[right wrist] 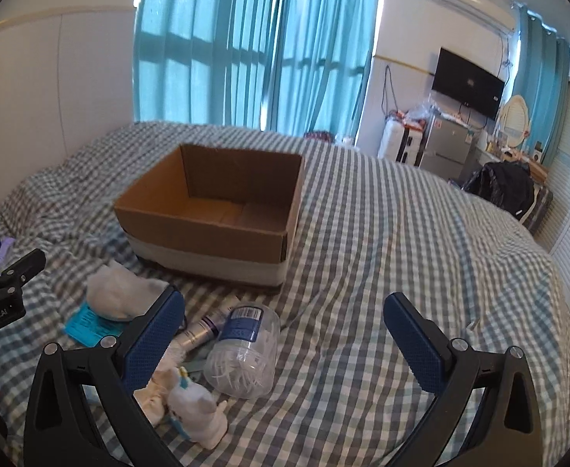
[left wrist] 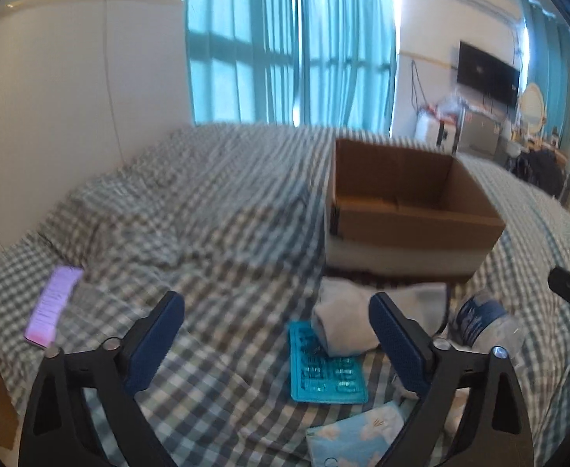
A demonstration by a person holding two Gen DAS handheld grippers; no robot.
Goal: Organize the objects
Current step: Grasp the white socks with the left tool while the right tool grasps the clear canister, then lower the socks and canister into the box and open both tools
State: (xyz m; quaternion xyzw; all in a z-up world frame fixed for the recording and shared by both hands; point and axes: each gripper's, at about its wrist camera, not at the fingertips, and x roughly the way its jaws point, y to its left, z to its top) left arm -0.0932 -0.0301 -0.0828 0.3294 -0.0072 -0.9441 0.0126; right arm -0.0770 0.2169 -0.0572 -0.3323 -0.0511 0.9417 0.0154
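An open, empty cardboard box [left wrist: 409,210] [right wrist: 215,210] stands on the checked bed. In front of it lie a white cloth bundle [left wrist: 343,323] [right wrist: 117,292], a teal flat packet [left wrist: 324,369] [right wrist: 86,321], a clear plastic jar of cotton swabs [right wrist: 246,350] [left wrist: 483,323], a silver tube [right wrist: 201,332] and a small white plush toy [right wrist: 199,408]. My left gripper [left wrist: 277,334] is open above the bed, its right finger beside the cloth. My right gripper [right wrist: 285,334] is open, the jar between its fingers but lower.
A purple leaflet [left wrist: 53,305] lies at the bed's left side. A floral blue pouch [left wrist: 359,439] lies near the left gripper's base. The checked bedspread [right wrist: 401,253] stretches right of the box. A wall is left, curtains behind, furniture and a TV far right.
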